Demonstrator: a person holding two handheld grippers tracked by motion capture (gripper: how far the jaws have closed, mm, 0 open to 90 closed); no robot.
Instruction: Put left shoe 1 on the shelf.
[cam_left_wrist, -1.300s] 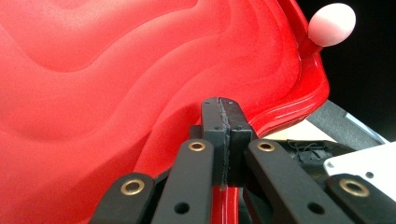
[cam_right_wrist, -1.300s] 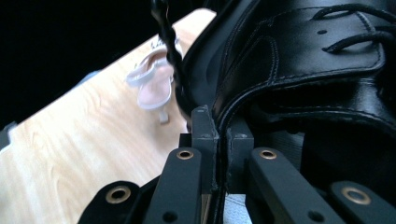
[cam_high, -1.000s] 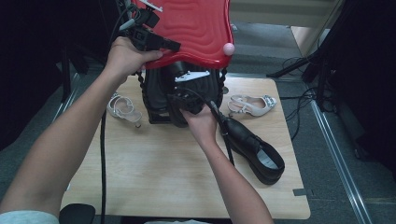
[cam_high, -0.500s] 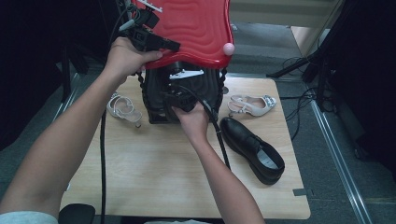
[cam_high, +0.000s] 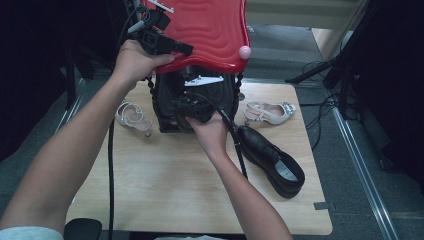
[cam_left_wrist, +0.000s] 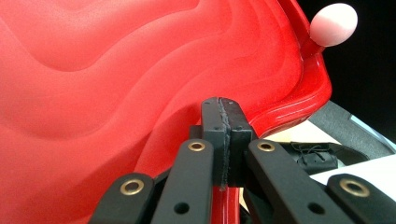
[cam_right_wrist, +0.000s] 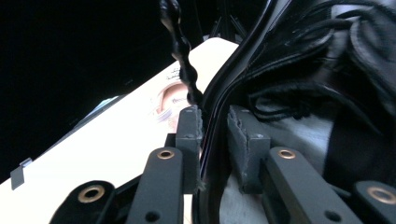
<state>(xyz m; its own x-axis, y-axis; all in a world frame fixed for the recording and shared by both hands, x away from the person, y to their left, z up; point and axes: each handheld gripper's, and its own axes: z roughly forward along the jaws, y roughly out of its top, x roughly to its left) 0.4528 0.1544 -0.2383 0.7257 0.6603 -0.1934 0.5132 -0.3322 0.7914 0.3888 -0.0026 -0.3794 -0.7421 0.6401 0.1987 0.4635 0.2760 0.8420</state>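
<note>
The left tongs (cam_left_wrist: 223, 140) stay clenched on the red flap (cam_high: 210, 30) while the right tongs (cam_right_wrist: 215, 140), just opening, straddle the bag's (cam_high: 200, 105) rim unpressed.

Light wooden table (cam_high: 165, 200) on grey floor (cam_high: 350, 165); dark surroundings, perhaps black stand legs (cam_high: 320, 75) right.

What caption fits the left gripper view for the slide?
Left gripper clamped shut on the edge of the raised red lid, pink knob at its corner.
</note>
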